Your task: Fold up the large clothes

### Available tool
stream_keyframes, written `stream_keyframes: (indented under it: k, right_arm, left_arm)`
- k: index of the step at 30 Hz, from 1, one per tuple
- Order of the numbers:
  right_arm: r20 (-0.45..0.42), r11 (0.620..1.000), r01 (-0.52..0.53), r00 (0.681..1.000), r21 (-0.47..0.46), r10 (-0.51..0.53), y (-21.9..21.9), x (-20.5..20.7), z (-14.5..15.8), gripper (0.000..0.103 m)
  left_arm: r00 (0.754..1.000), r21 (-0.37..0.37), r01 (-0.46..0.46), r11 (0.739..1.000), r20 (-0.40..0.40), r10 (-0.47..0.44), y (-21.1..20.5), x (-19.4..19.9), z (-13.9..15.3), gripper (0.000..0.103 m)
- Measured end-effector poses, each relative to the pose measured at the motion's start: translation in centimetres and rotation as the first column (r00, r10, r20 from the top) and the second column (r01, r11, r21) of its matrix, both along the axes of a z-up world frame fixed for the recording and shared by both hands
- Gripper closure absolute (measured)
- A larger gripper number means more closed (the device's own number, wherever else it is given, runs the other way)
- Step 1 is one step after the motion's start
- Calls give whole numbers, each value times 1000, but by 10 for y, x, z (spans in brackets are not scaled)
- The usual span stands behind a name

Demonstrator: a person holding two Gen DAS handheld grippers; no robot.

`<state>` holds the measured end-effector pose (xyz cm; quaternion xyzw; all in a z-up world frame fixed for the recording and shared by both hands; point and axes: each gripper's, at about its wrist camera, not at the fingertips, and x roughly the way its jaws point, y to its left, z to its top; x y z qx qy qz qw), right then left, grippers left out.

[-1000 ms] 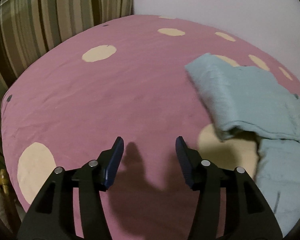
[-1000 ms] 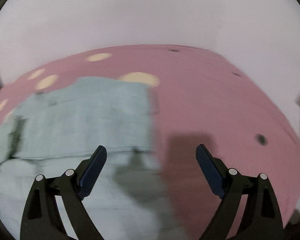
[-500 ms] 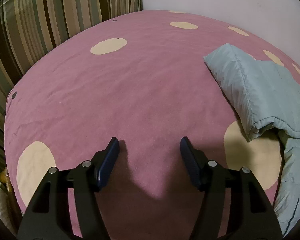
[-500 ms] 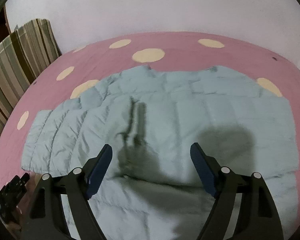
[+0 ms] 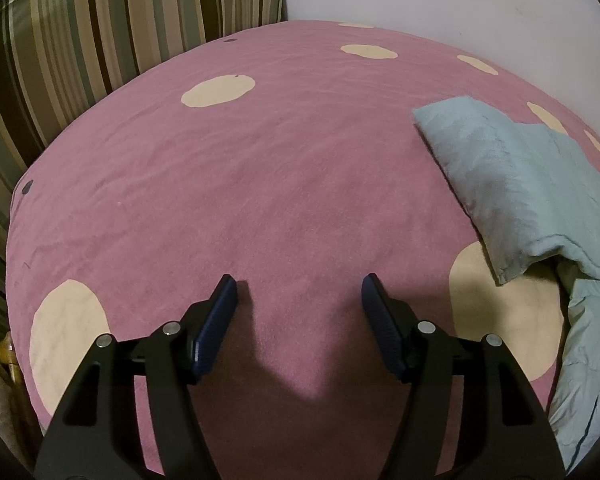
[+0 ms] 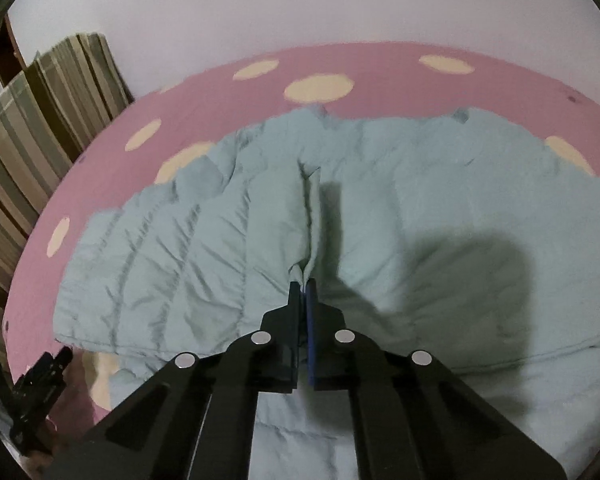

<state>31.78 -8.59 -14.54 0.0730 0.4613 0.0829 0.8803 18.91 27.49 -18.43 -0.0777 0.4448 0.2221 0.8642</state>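
Pink bedcover (image 5: 284,184) with cream dots fills most of both views, and a white wall (image 6: 300,4) stands behind it. Striped cushions (image 5: 100,40) lean in the upper left of the left wrist view. On the cover lies the pale blue quilted jacket (image 6: 440,208), spread over the middle and right of the right wrist view; in the left wrist view I see only its folded sleeve part (image 5: 512,184) at the right edge. My right gripper (image 6: 303,282) is at the lower centre of its frame, its jaws pressed together on a raised ridge of the jacket fabric. My left gripper (image 5: 299,294) is over bare cover at the lower centre of its frame, jaws wide apart, holding nothing, well apart from the jacket.
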Motion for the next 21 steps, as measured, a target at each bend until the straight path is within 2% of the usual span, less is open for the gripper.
stream_keyframes:
  k: [6, 9, 14, 21]
  right_arm:
    - [112, 988, 127, 987, -88, -117, -65, -14, 34, 101]
    - [130, 967, 211, 972, -141, -194, -108, -18, 36, 101]
    - [85, 925, 332, 943, -186, -321, -179, -23, 20, 101]
    - [-9, 908, 363, 928, -209, -373, -221, -21, -21, 101]
  left_arm:
    - [1000, 14, -2, 1000, -5, 2, -2, 1, 2, 38]
    - [1000, 20, -4, 1000, -10, 4, -3, 2, 2, 38]
    - [1000, 34, 0, 999, -17, 1, -9, 6, 6, 38]
    - [996, 55, 90, 994, 6, -90, -45, 25, 23, 38]
